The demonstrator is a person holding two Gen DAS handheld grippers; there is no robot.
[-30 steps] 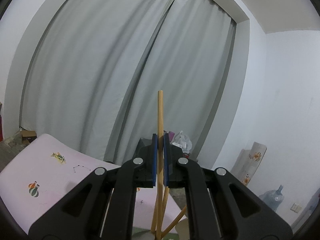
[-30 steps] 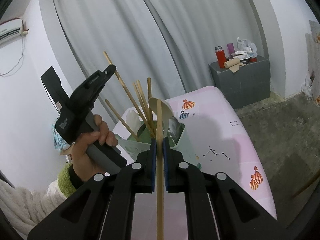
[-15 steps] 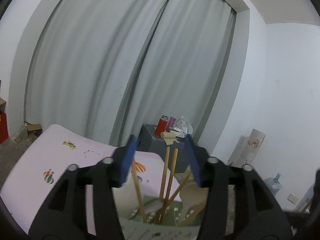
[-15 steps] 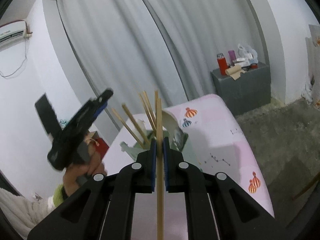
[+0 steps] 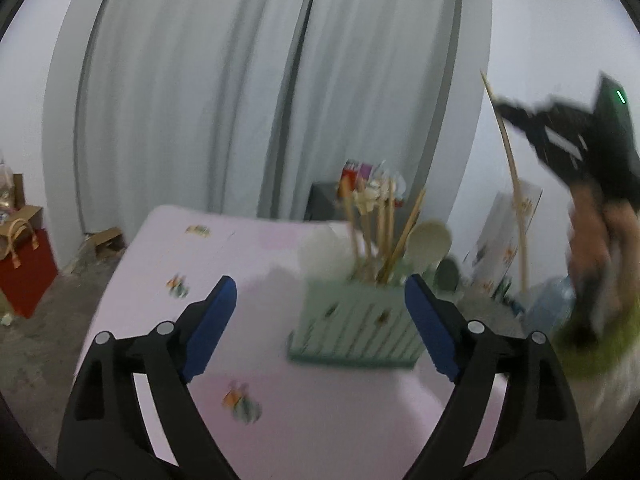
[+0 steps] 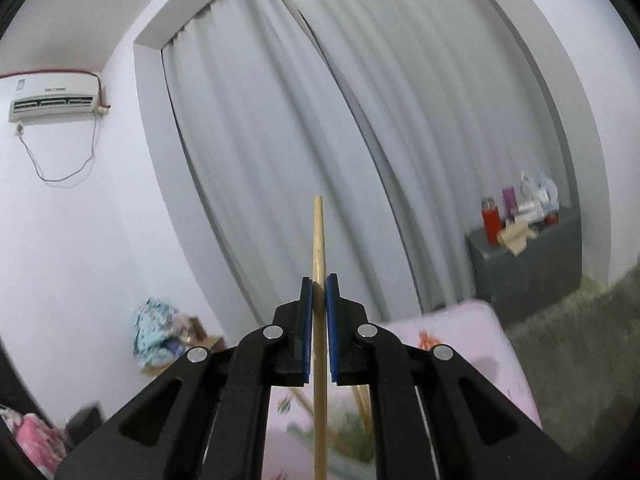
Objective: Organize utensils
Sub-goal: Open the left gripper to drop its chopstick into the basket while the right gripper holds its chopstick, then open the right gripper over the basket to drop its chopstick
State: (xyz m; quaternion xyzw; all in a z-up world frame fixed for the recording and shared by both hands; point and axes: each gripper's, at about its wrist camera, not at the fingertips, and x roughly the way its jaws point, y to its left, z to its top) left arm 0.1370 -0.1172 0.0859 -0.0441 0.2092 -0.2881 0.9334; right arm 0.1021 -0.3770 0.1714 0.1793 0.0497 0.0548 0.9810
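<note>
This is a room in a home. Full-length grey curtains (image 6: pixel 360 140) cover the far wall, a wall air conditioner (image 6: pixel 54 98) hangs high beside them, and a red gift bag (image 5: pixel 24 268) stands on the floor. A table under a pink patterned cloth (image 5: pixel 248 248) carries a green utensil holder (image 5: pixel 356 320).

Utensil holder (image 5: pixel 356 320) and contents motion-blurred; chopstick (image 6: pixel 319 320) lower end cut by frame edge; hand (image 5: pixel 592 248) smeared.

My left tool (image 5: pixel 318 312) is opening wide, nothing between its blue pads (image 5: pixel 212 312), aimed down at the utensil holder (image 5: pixel 356 320). My right tool (image 6: pixel 319 312) is clamped tight on one chopstick (image 6: pixel 318 248), raised right of that holder.
</note>
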